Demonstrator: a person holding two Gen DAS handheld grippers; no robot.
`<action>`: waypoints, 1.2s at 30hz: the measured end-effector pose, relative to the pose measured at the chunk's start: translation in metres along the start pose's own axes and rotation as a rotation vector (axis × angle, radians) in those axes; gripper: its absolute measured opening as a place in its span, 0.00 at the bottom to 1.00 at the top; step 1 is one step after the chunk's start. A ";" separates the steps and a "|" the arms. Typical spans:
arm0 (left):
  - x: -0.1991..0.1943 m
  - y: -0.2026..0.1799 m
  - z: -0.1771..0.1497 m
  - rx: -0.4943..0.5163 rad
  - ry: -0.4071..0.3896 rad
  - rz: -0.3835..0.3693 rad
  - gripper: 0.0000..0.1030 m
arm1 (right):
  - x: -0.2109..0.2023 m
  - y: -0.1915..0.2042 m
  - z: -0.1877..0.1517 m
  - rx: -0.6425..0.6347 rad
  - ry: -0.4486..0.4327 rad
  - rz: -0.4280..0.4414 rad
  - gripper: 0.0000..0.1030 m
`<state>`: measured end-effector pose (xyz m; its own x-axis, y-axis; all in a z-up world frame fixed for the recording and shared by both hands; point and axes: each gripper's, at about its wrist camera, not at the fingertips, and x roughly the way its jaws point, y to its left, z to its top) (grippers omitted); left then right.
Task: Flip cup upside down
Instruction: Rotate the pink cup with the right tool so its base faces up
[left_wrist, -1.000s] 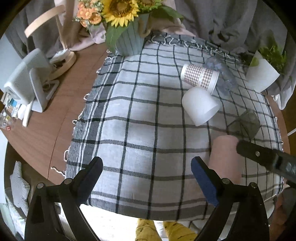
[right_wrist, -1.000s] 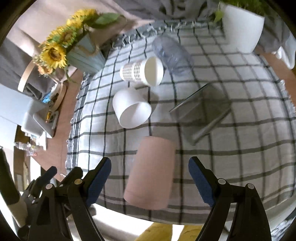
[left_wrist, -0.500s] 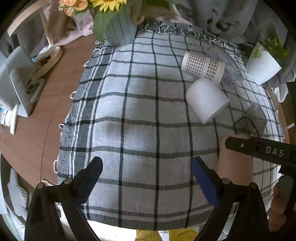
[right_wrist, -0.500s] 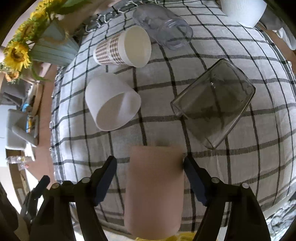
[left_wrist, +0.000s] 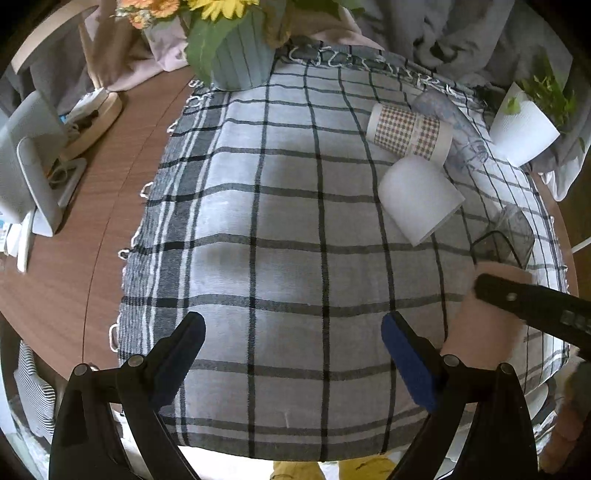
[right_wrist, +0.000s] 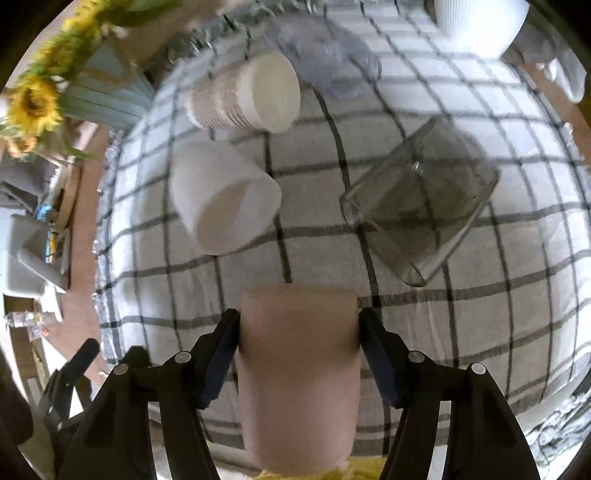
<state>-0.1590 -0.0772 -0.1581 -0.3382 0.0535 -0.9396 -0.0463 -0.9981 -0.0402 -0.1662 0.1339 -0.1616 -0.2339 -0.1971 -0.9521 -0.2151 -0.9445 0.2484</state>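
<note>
A pink cup (right_wrist: 299, 369) lies on its side on the checked cloth (right_wrist: 498, 332) near the front edge. My right gripper (right_wrist: 299, 325) is shut on it, one pad on each side of its body. In the left wrist view the pink cup (left_wrist: 480, 332) shows at the right with a right finger (left_wrist: 532, 306) across it. My left gripper (left_wrist: 291, 343) is open and empty over the cloth (left_wrist: 277, 221), left of the pink cup.
A white cup (right_wrist: 225, 199), a patterned paper cup (right_wrist: 247, 96), a clear plastic cup (right_wrist: 325, 51) and a dark square glass (right_wrist: 417, 199) lie on their sides behind. A sunflower vase (left_wrist: 236, 48) and a white plant pot (left_wrist: 524, 125) stand at the back.
My right gripper has moved forward around the pink cup and closed on it. My left gripper has stayed open and nearly still.
</note>
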 end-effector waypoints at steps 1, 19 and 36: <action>-0.001 0.002 0.000 -0.003 -0.004 0.005 0.95 | -0.008 0.002 -0.003 -0.013 -0.027 -0.007 0.63; -0.021 0.014 -0.019 0.006 -0.052 0.007 0.95 | -0.050 0.039 -0.030 -0.125 -0.209 -0.128 0.61; -0.021 0.020 -0.022 0.007 -0.061 0.021 0.95 | -0.037 0.046 -0.032 -0.127 -0.221 -0.171 0.61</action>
<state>-0.1319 -0.0986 -0.1471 -0.3959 0.0347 -0.9176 -0.0448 -0.9988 -0.0184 -0.1370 0.0893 -0.1205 -0.4084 0.0161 -0.9127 -0.1518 -0.9871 0.0505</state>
